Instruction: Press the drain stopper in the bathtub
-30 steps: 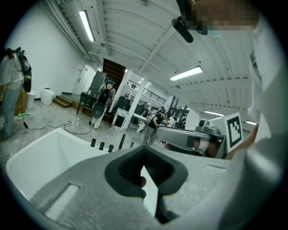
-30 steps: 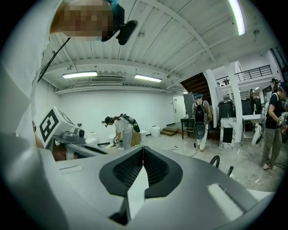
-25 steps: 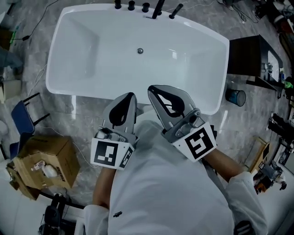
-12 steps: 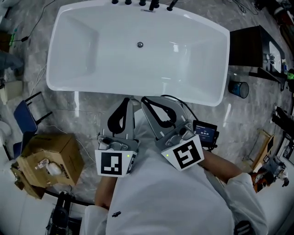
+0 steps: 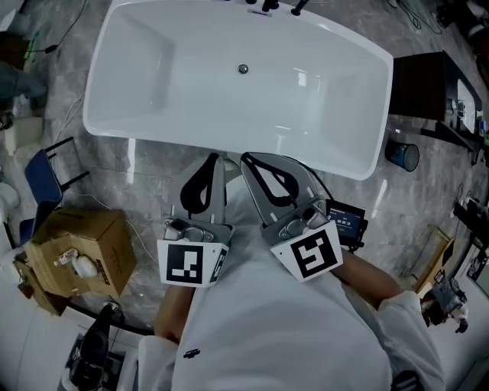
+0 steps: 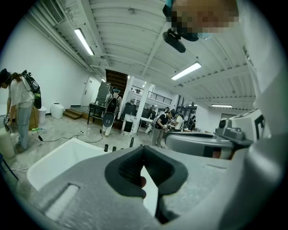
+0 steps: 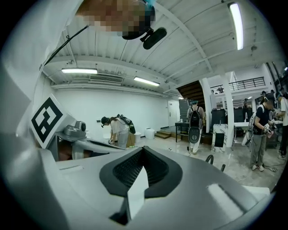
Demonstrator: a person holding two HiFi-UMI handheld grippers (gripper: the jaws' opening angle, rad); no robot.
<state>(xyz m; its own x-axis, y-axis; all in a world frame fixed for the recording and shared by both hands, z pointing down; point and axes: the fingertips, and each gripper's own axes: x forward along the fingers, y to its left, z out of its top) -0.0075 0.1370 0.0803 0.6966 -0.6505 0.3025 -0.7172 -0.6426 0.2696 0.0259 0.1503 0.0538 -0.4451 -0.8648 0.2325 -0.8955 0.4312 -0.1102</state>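
Brown cardboard at far left: seeing an open box point(image 5: 80, 256) on the marbled floor point(image 5: 153, 179), and a blue chair point(image 5: 37, 191) just beyond it.

Next right: seeing the left gripper point(image 5: 215, 160) low in the head view, marker cube point(image 5: 189, 263) toward the body and tips aimed at the tub. Reading its jaws in the left gripper view as closed together, tips meeting, clamping nothing. Only catching a sliver of white tub through the gap lower down between the pads.

Centre: looking down into the white bathtub point(image 5: 153, 69), lying across the top of the head view with dark taps point(image 5: 267, 4) on its far edge. Spotting the drain stopper point(image 5: 243, 69), a small round metal disc on the tub floor, about mid-length and nearer the tap side. Seeing nothing touching it, and both grippers well apart from it. Placing both sets of tips just outside the near rim, side by side.

Right of that: seeing the right gripper point(image 5: 248, 160) angled up-left, carrying its own marker cube point(image 5: 309, 256) and a small lit screen point(image 5: 345, 221). Reading its jaws in the right gripper view as also closed tip to tip, gripping nothing.

Far right: noting a blue bucket point(image 5: 403, 155) on the floor just off the tub's corner, and a dark cabinet point(image 5: 424, 88) beside it.
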